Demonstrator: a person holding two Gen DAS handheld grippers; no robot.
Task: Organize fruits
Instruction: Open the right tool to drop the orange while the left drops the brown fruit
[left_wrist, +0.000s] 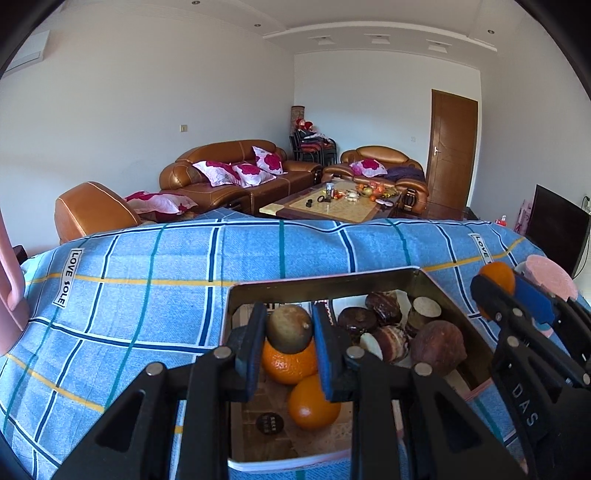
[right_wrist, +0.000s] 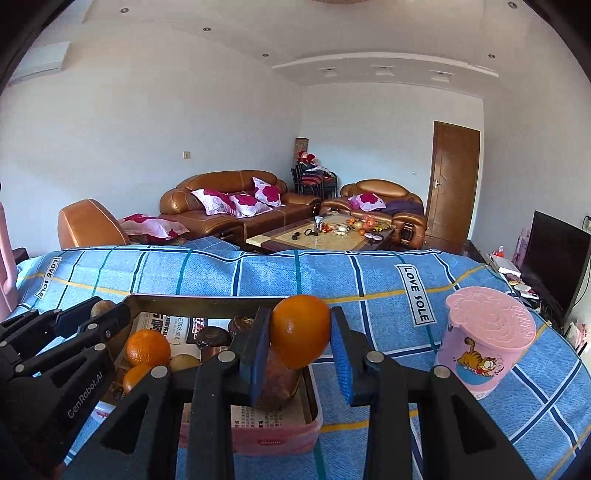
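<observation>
Our left gripper (left_wrist: 289, 334) pinches a brownish-green fruit (left_wrist: 289, 328) over the pink tin (left_wrist: 258, 291), above two oranges (left_wrist: 291, 363) lying inside. Our right gripper (right_wrist: 301, 341) clasps another orange (right_wrist: 300, 336) at the tin's right edge. Farther right a pink cartoon cup (right_wrist: 487, 341) stands on the blue plaid cloth (right_wrist: 221, 273).

The cloth (right_wrist: 258, 273) was blue, checked with white, navy, teal and yellow lines. The tin (right_wrist: 280, 439) was pink outside. The lidded cup (right_wrist: 484, 354) was pink with an orange cartoon cat. The held fruit (right_wrist: 301, 331) was orange.
</observation>
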